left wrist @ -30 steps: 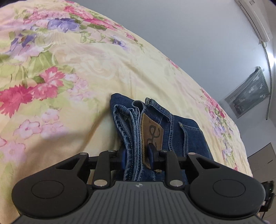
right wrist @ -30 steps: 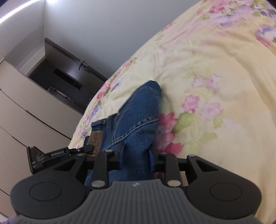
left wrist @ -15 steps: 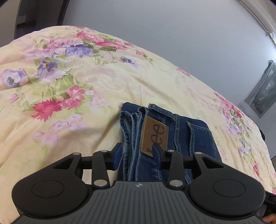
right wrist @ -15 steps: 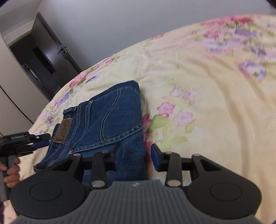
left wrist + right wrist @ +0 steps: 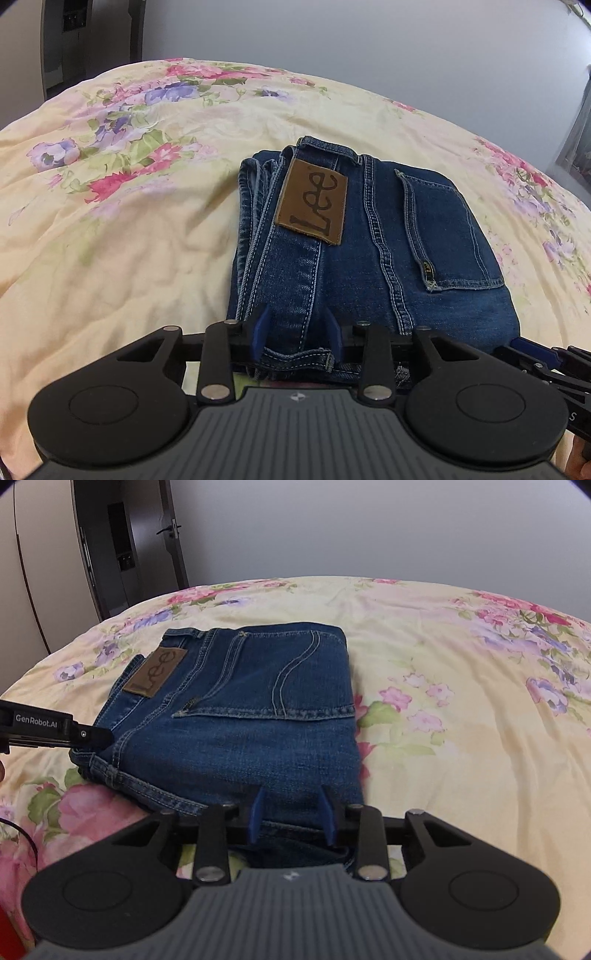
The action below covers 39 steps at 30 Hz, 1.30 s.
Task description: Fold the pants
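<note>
Backed off and spread apart since a second ago, both sets of fingers, no longer pinching denim.

On the floral bedspread (image 5: 461,738): folded jeans (image 5: 258,709) lying flat in a compact block, brown Lee patch (image 5: 313,202) up, back pocket (image 5: 447,229) showing. At the near waistband edge, left gripper (image 5: 295,332), blue pads parted, straddling the fabric loosely. At the near right edge, right gripper (image 5: 291,814), equally parted, gripping nothing.

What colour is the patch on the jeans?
Brown, with dark lettering; the patch shows best in the left wrist view.
</note>
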Available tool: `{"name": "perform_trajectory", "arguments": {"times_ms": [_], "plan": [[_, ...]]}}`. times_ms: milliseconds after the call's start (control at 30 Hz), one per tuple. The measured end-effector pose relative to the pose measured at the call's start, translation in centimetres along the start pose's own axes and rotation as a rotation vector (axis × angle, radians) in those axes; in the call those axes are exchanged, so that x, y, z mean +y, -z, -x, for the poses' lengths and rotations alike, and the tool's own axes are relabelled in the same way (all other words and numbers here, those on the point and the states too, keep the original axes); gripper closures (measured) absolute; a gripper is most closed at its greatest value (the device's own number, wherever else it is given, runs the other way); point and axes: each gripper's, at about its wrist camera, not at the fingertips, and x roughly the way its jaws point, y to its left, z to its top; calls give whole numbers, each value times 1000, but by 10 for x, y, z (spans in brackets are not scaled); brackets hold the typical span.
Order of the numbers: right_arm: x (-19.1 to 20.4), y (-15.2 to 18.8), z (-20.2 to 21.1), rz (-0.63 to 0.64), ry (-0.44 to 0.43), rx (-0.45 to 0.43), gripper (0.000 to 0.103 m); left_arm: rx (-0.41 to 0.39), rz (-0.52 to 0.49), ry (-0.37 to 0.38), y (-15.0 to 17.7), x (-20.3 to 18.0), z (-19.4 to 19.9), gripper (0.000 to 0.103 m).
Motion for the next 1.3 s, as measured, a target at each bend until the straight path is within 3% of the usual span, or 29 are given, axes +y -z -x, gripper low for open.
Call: {"name": "perform_trajectory", "arguments": {"times_ms": [133, 233, 367, 467, 567, 600, 800, 867, 933, 1133, 1300], "plan": [[4, -6, 1, 27, 11, 26, 74, -31, -5, -25, 2, -7, 9, 62], [7, -18, 15, 26, 12, 19, 74, -99, -28, -35, -1, -21, 33, 62], [16, -36, 54, 40, 29, -66, 68, -196, -47, -33, -3, -45, 76, 58], [25, -47, 89, 57, 54, -138, 63, -223, -50, -15, -5, -58, 106, 55], [32, -54, 129, 48, 41, -217, 57, -272, -57, -15, -5, -68, 138, 45], [34, -55, 142, 49, 42, -243, 56, -290, -64, -23, -4, -71, 147, 40], [52, -47, 208, 46, 44, -334, 46, -358, -97, -34, 5, -86, 191, 34], [56, -40, 224, 42, 48, -352, 38, -377, -104, -59, 9, -89, 201, 30], [59, -32, 237, 44, 64, -360, 36, -395, -128, -89, 14, -93, 210, 24], [65, -3, 249, -2, 50, -306, 31, -414, -247, -191, 33, -107, 226, 17], [69, 17, 240, -24, 68, -248, 29, -332, -220, -181, 46, -94, 217, 16]]}}
